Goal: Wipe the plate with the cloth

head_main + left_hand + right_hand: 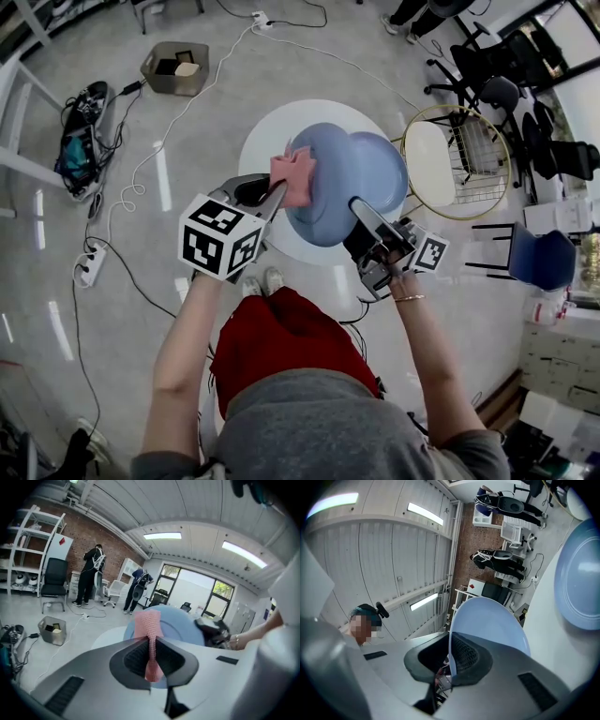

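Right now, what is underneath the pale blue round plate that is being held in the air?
The round white table, with a second blue plate lying on it. The held pale blue plate hides part of both.

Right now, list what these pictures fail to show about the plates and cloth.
- Head view: the cloth overlaps the held plate; whether they touch cannot be told.
- Head view: the held plate covers part of the second plate.
- Right gripper view: the picture's edge cuts off the second plate; the right gripper hides the held plate's lower rim.
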`<act>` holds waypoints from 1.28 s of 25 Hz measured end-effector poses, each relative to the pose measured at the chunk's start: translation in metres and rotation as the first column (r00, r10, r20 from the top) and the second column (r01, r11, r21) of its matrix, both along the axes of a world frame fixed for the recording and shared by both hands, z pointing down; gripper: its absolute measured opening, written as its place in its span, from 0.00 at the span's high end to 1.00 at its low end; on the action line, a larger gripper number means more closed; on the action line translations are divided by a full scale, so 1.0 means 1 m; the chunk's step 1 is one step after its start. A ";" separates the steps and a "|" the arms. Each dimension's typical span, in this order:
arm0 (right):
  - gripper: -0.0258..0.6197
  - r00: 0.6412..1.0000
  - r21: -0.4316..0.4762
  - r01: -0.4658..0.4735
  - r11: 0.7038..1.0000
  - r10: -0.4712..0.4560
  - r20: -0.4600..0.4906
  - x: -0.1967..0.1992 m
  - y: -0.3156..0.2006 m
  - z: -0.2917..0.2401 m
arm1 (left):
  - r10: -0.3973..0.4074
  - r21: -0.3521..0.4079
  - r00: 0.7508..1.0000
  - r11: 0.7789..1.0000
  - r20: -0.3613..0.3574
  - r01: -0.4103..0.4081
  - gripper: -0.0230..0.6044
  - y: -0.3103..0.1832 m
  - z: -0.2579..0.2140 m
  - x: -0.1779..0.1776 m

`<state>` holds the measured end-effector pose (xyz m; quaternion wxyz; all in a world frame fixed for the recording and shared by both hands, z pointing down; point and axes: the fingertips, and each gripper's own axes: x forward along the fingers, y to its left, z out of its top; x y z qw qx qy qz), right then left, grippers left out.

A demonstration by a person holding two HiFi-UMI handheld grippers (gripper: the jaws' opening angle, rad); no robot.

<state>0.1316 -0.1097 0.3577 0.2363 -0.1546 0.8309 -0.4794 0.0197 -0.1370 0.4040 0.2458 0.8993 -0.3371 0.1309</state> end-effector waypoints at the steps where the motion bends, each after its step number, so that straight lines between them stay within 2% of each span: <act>1: 0.91 1.000 -0.003 -0.008 1.000 0.008 -0.001 0.001 -0.001 0.001 | 0.027 0.017 0.999 1.000 -0.029 -0.026 0.91 0.007 -0.012 0.008; 4: 0.91 1.000 -0.014 -0.031 0.999 0.031 0.002 0.004 -0.006 0.004 | 0.103 0.062 0.991 0.993 -0.079 -0.099 0.91 0.024 -0.039 0.027; 9: 0.91 0.997 -0.017 -0.077 0.997 0.078 0.014 0.012 -0.017 0.006 | 0.216 0.077 0.965 0.975 -0.150 -0.206 0.91 0.047 -0.060 0.054; 12: 0.91 0.996 -0.010 -0.090 0.996 0.090 0.019 0.012 -0.020 0.004 | 0.266 0.065 0.951 0.964 -0.157 -0.259 0.91 0.057 -0.056 0.069; 14: 0.91 0.996 -0.007 -0.091 0.996 0.091 0.027 0.010 -0.020 0.002 | 0.277 0.046 0.951 0.961 -0.139 -0.273 0.91 0.058 -0.044 0.075; 20: 0.91 0.997 0.007 -0.072 0.997 0.072 0.038 0.008 -0.013 -0.004 | 0.221 -0.023 0.973 0.975 -0.060 -0.223 0.91 0.048 -0.012 0.076; 25: 0.91 0.996 0.011 -0.071 0.997 0.070 0.056 0.010 -0.009 -0.007 | 0.159 -0.073 0.987 0.985 0.019 -0.157 0.91 0.033 0.015 0.058; 32: 0.91 0.994 0.024 -0.041 0.999 0.039 0.102 0.006 -0.003 -0.018 | 0.097 -0.119 0.993 0.989 0.066 -0.089 0.91 0.018 0.043 0.036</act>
